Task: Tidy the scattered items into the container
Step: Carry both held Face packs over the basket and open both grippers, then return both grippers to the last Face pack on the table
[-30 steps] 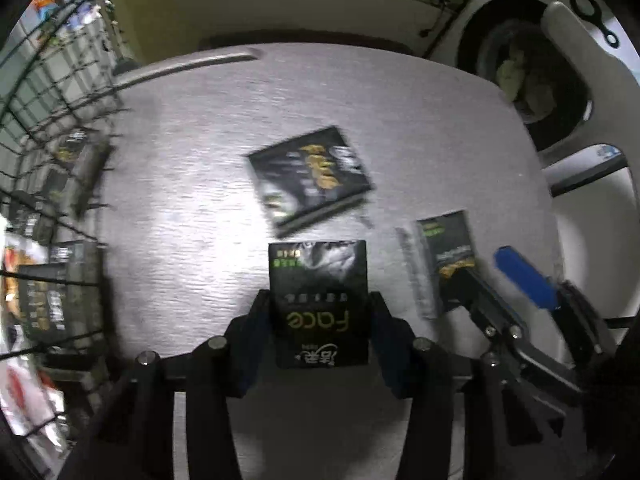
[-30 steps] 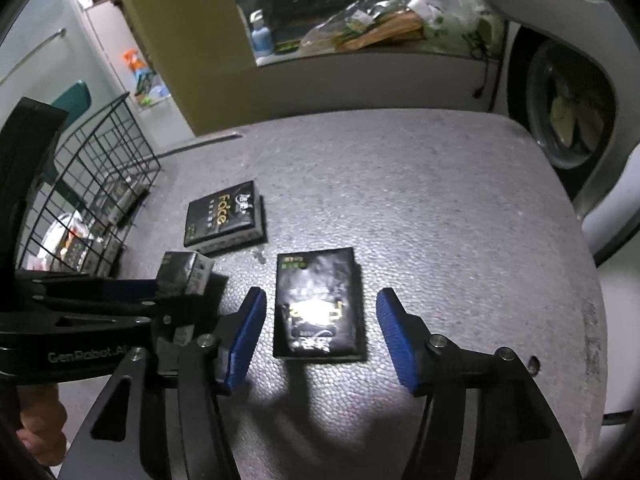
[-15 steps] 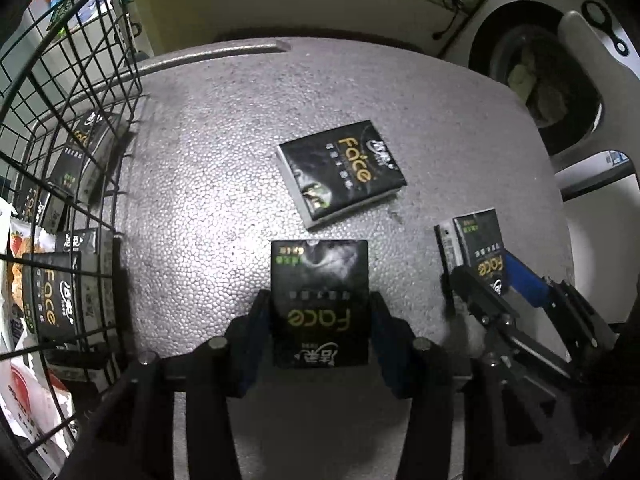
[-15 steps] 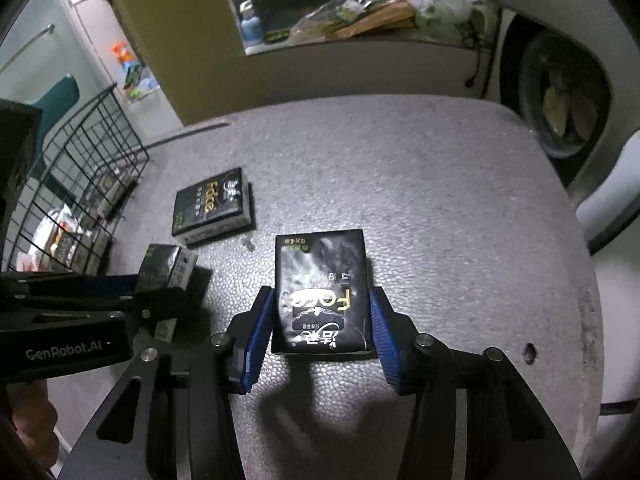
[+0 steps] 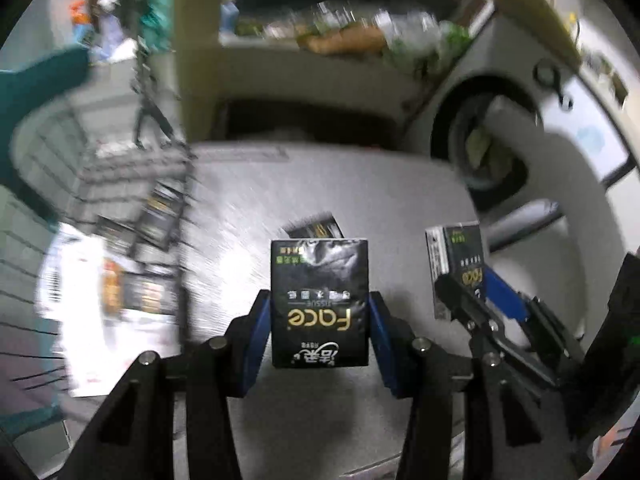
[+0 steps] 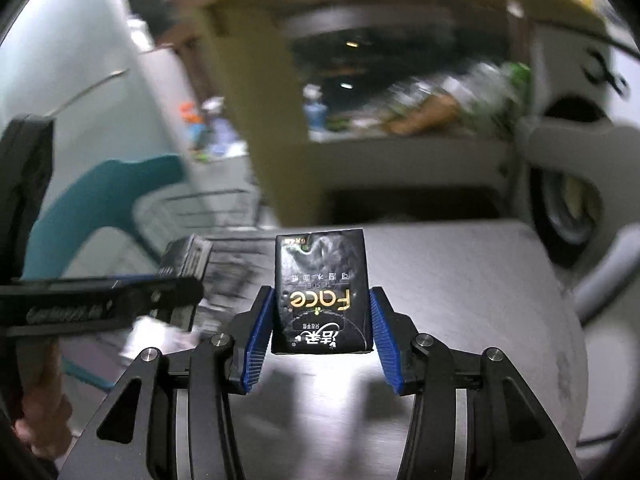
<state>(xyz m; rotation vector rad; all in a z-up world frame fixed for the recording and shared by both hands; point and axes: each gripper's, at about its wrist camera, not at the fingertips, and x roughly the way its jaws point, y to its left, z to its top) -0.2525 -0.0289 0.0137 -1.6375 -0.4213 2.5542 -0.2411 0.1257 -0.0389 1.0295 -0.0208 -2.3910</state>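
My left gripper (image 5: 319, 308) is shut on a black "Face" tissue pack (image 5: 319, 280), held above the grey table (image 5: 400, 200). In the right wrist view my right gripper (image 6: 322, 300) is shut on a second black tissue pack (image 6: 322, 276), also clear of the table (image 6: 460, 280). Each view shows the other gripper beside it: the right gripper (image 5: 466, 280) with its pack (image 5: 460, 252), and the left gripper (image 6: 188, 280) with its pack (image 6: 186, 258). A third pack (image 5: 314, 229) lies on the table behind. The blurred wire basket (image 5: 160, 208) with several packs stands at the left.
A washing machine (image 5: 480, 148) with its door open stands beyond the table's right edge. A teal chair (image 6: 100, 200) sits left, behind the basket (image 6: 208, 204). A hand (image 6: 44, 400) holds the left gripper's handle. A cluttered ledge (image 5: 348, 36) runs along the back.
The right gripper's jaws closed on the pack that lay between them. Both grippers then rose from the table with their packs, and both views tilted upward.
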